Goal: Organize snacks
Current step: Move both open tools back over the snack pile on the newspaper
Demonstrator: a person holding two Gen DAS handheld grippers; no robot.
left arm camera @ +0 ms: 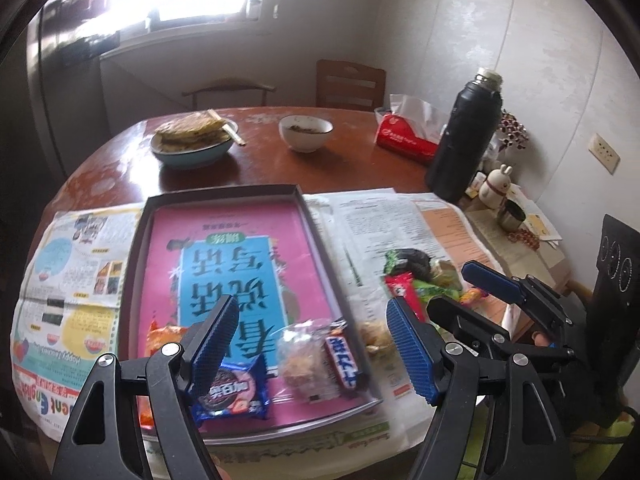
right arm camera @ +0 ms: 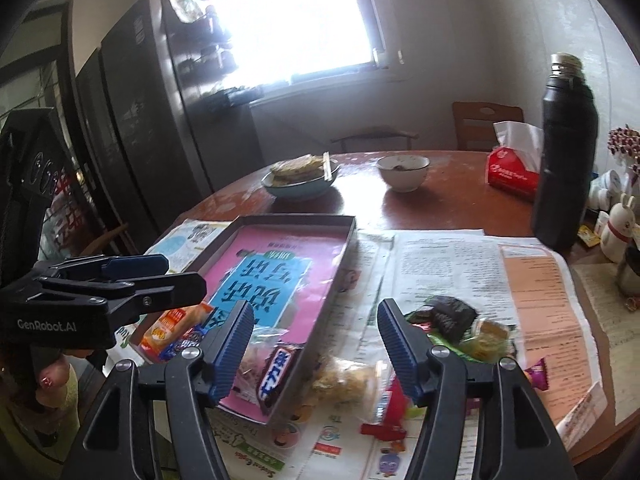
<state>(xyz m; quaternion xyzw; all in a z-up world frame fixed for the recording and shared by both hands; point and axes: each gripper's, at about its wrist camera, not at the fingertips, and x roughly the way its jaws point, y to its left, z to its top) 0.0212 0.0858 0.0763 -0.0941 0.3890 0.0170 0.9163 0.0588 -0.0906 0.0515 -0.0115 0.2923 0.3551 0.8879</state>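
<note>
Fingers [left arm camera: 412, 352] on the left gripper [left arm camera: 316, 356] are standing wide apart and holding nothing, hovering above the near end of the tray [left arm camera: 320, 236]. Right gripper [right arm camera: 316, 352] fingers are also parted and empty, poised over a clear-wrapped biscuit pack [right arm camera: 348, 380] just outside the tray's near right wall.

Snacks are sitting in two groups. Inside the tray, at its near end: a blue cookie pack [left arm camera: 236, 392], a chocolate bar [left arm camera: 342, 360], a clear pastry pack [left arm camera: 300, 364] and an orange packet [left arm camera: 164, 336]. The loose pile [right arm camera: 452, 320], still to be sorted, is lying right of the tray on newspaper [right arm camera: 440, 264].

Risks, as I judge them:
- Both grippers are working close together at the tray's near right corner; a reach by either could be knocking the other.
- Crinkly wrappers look slippery; a shallow pinch could be dropping a pack short of the tray.
- Tray looks light and is resting on loose paper, so a bump to its wall could be sliding it.
- A wide sweep beyond the pile could be catching the tall black flask [right arm camera: 564, 152], standing right of the tray's far end.

Counter [left arm camera: 360, 160] is round, reddish wood, worn pale in patches. Beyond the tray are sitting a dish of flatbread [left arm camera: 192, 140], a white bowl [left arm camera: 306, 132] and a red tissue pack [left arm camera: 404, 136]. Chairs and a bright window are filling the far side.
</note>
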